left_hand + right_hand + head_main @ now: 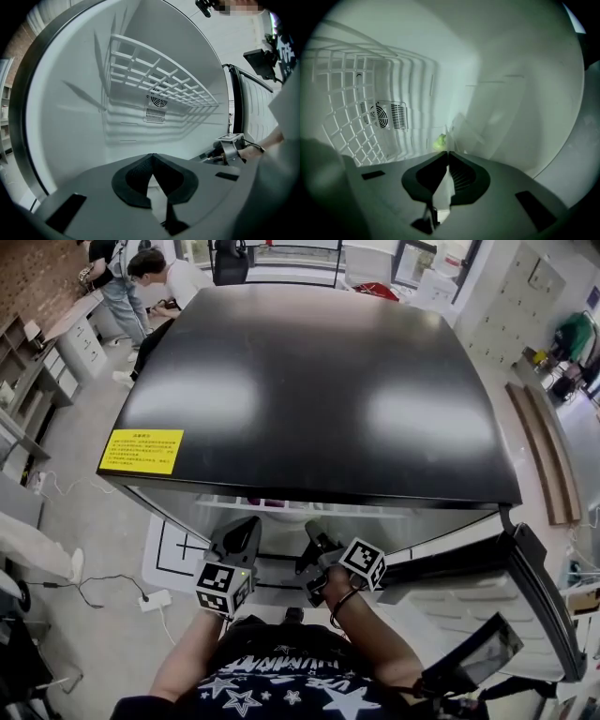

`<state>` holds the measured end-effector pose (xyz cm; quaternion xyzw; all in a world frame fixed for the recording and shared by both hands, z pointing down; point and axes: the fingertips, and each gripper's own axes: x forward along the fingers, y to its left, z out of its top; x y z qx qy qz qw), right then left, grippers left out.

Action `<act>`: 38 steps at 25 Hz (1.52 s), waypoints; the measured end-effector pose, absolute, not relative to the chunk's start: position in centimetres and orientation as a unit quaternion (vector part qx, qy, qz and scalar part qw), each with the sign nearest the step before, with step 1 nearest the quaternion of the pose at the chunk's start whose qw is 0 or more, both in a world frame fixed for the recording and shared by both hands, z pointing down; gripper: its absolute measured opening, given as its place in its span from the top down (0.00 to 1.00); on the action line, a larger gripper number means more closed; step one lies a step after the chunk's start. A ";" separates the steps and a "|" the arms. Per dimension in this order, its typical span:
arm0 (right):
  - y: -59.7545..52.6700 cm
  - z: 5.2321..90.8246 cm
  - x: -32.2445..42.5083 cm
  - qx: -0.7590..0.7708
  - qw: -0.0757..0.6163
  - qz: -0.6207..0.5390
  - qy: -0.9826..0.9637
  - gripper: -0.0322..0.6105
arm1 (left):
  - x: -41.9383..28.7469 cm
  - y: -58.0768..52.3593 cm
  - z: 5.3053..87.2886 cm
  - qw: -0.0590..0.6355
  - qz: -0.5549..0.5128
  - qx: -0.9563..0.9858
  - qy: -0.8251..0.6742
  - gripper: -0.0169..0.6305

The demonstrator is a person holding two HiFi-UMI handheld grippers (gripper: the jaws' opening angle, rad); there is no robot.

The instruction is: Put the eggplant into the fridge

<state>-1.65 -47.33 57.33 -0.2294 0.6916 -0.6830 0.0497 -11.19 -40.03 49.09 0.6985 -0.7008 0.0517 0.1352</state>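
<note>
A grey floor with desks and two people (155, 277) lies behind the black-topped fridge (309, 381), which has a yellow label (142, 451) on its front left corner. Its door (487, 606) is swung open to the fridge's right. In the head view the left gripper (249, 524) and right gripper (313, 538) are at the fridge's opening. A dark purple shape just inside looks like the eggplant (265, 502).

In the left gripper view the jaws are closed tip to tip and hold nothing. Beyond them are the fridge's wire shelf (159, 79) and fan vent (158, 101).

In the right gripper view the jaws are pressed together and empty. A small yellow-green thing (439, 140) sits just beyond the tips, inside the fridge.
</note>
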 end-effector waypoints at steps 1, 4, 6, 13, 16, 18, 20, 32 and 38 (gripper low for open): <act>-47.4 57.5 -1.6 -0.234 0.048 -0.683 0.691 0.92 | -11.2 -40.1 49.1 0.134 0.051 0.698 -0.702 0.96; -47.7 57.8 -1.6 -0.244 0.042 -0.682 0.689 0.92 | -11.1 -39.9 49.4 0.142 0.050 0.696 -0.702 0.96; -47.8 57.8 -1.6 -0.246 0.037 -0.678 0.691 0.92 | -11.1 -39.9 49.5 0.146 0.047 0.695 -0.702 0.96; -48.0 57.2 -1.8 -0.228 0.051 -0.678 0.697 0.92 | -10.8 -40.0 49.3 0.138 0.045 0.700 -0.699 0.96; -47.7 57.3 -1.8 -0.228 0.039 -0.670 0.705 0.92 | -10.6 -40.0 49.3 0.138 0.045 0.703 -0.696 0.96; -47.7 57.3 -1.8 -0.231 0.028 -0.660 0.714 0.92 | -10.4 -40.1 49.3 0.138 0.045 0.705 -0.694 0.96; -47.6 57.2 -1.8 -0.230 0.019 -0.651 0.723 0.92 | -10.2 -40.1 49.2 0.138 0.044 0.706 -0.693 0.96; -46.9 57.0 -1.9 -0.249 -0.045 -0.592 0.765 0.80 | -9.6 -39.5 49.4 0.155 0.048 0.711 -0.684 0.96; -46.4 57.2 -1.7 -0.249 -0.054 -0.591 0.765 0.80 | -10.6 -39.3 48.8 0.136 0.040 0.700 -0.700 0.96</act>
